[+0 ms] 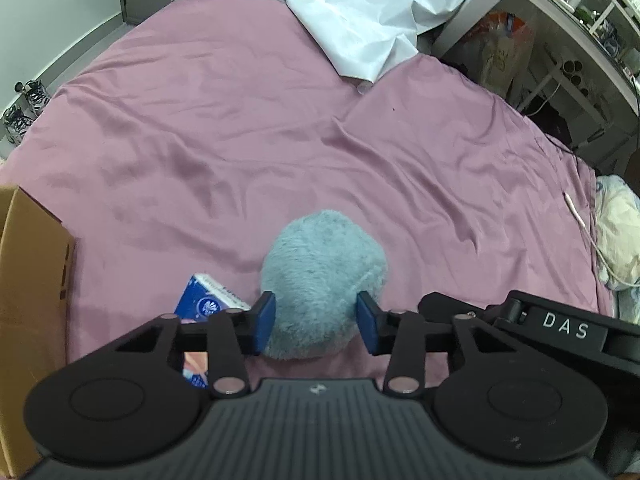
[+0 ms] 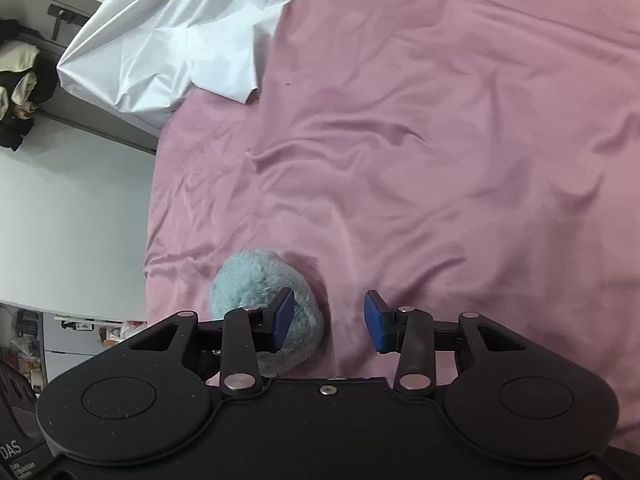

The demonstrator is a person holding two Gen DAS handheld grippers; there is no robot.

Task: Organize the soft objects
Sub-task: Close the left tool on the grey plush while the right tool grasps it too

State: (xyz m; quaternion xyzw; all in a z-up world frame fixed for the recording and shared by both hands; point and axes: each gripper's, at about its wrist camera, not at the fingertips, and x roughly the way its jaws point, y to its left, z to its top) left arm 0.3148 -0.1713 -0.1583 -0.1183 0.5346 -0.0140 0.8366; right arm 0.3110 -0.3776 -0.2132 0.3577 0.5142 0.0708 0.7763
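A fluffy light-blue plush ball (image 1: 322,276) lies on the pink bedsheet (image 1: 224,128). My left gripper (image 1: 316,322) is open, its blue pads on either side of the ball's near half, close to the fur or touching it. In the right wrist view the same ball (image 2: 256,280) sits at the lower left, partly behind the left finger. My right gripper (image 2: 330,320) is open and empty over the pink sheet (image 2: 440,140), just right of the ball. A blue tissue pack (image 1: 206,300) lies left of the ball, partly hidden by my left gripper.
A cardboard box (image 1: 28,288) stands at the left edge. A white sheet (image 1: 372,12) is crumpled at the bed's far end. A white cable (image 1: 580,216) and pale bedding (image 1: 620,232) lie at the right. Shelves (image 1: 568,28) stand beyond the bed; shoes (image 1: 24,108) are on the floor.
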